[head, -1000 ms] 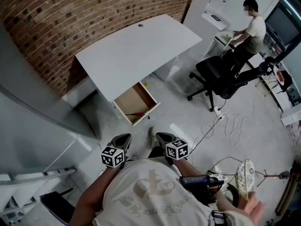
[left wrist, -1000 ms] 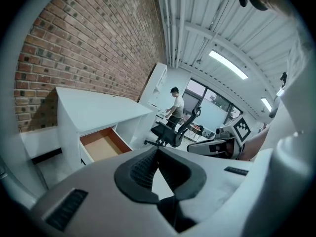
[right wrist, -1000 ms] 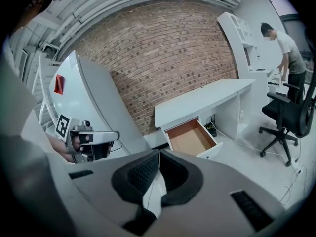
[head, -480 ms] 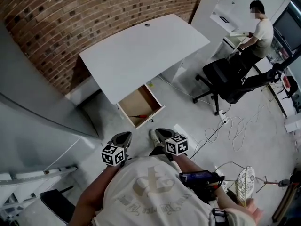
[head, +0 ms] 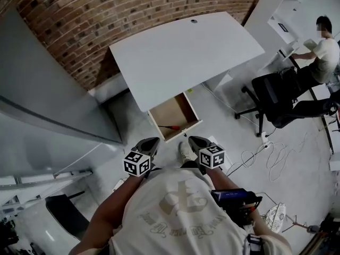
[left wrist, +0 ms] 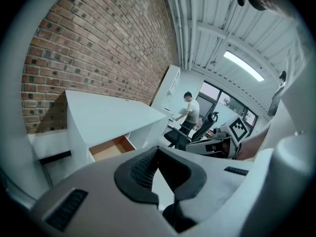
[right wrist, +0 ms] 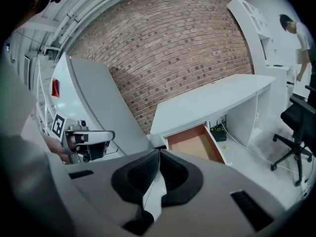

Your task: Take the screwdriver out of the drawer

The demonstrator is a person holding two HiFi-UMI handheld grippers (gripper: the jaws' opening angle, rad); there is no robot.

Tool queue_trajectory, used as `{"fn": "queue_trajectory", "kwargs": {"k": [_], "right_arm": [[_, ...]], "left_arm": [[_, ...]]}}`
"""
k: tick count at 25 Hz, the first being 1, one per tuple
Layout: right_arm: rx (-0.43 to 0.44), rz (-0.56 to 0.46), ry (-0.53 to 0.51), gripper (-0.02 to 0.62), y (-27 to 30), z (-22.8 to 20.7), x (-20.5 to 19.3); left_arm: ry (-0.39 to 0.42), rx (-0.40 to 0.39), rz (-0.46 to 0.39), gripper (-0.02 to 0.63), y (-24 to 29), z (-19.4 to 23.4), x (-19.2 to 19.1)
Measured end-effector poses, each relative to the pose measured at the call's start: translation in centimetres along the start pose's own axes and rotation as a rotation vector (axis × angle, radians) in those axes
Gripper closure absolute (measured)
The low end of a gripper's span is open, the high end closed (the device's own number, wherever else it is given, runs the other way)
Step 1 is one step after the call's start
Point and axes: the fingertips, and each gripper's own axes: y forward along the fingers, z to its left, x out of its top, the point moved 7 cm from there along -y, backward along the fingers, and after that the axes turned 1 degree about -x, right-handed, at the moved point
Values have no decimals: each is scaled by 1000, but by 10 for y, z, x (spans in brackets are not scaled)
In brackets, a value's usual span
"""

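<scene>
Brick wall [head: 106,20]: spans the head view from 9 to 12 o'clock, behind the desk.
Desk [head: 186,57]: white top, standing against the wall at 12 o'clock of the person.
Office chair [head: 273,92]: black, on the floor at 3 o'clock of the desk. A seated person [head: 325,49] is beyond it at 2 o'clock.
Drawer [head: 183,106]: pulled open under the desk's near edge, with a brown wooden floor. It lies at 12 o'clock of the 2 grippers, well apart from them.
Left gripper [head: 149,144]: clenched, the 2 pads meeting at the tips with nothing between them. It touches nothing and is held in the air close to the person's body.
Right gripper [head: 197,142]: clenched the same way, tips together and empty, at 3 o'clock of the left gripper.
Screwdriver [head: 169,127]: red handle. It lies flat inside the drawer near its front panel, at about 6 o'clock of the drawer floor, and neither gripper touches it.
</scene>
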Motion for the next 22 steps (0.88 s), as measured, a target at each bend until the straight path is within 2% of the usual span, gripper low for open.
{"fn": "queue_trajectory", "kwargs": {"k": [9,19,22], "right_arm": [[59,33,-34,571,21,-31,22],[177,83,-63,572,47,-63,43],[200,109,-103,572,58,-72,51]], "left_arm": [[-19,44,24,584,31,7,14],[-58,130,47,584,61,6,22],[-70,164,43,584,67,5,25]]}}
